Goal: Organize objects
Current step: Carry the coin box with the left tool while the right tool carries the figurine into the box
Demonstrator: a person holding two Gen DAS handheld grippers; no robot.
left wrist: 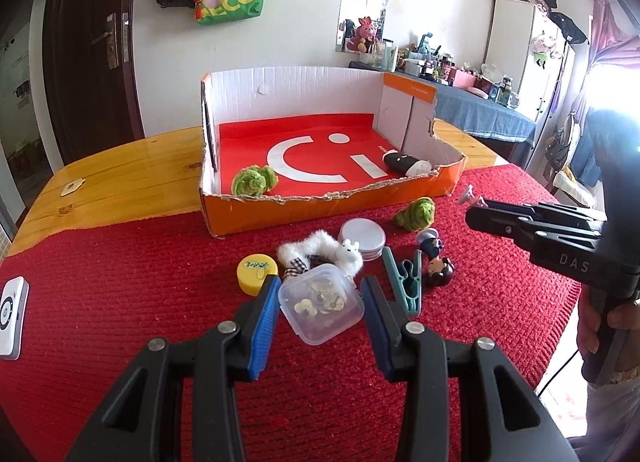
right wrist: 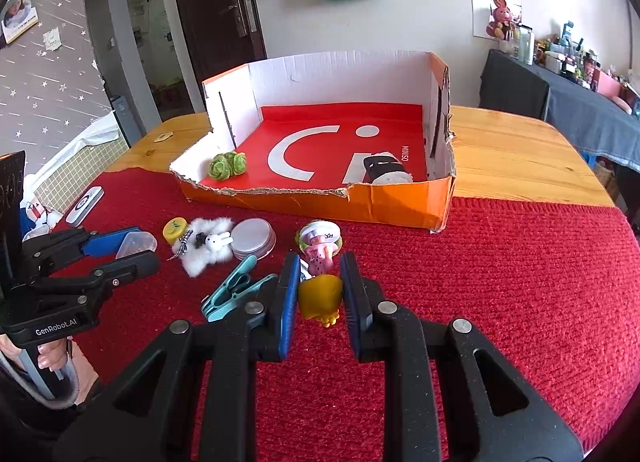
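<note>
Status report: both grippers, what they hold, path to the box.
Left gripper shut on clear square plastic container. Right gripper shut on small yellow figurine. Orange cardboard box ahead; path open.

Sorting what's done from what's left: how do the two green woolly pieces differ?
One green woolly piece lies inside the cardboard box, near its left corner; the other woolly piece lies outside on the red cloth, before the box's front wall. Both are green, curly and ungripped.
</note>
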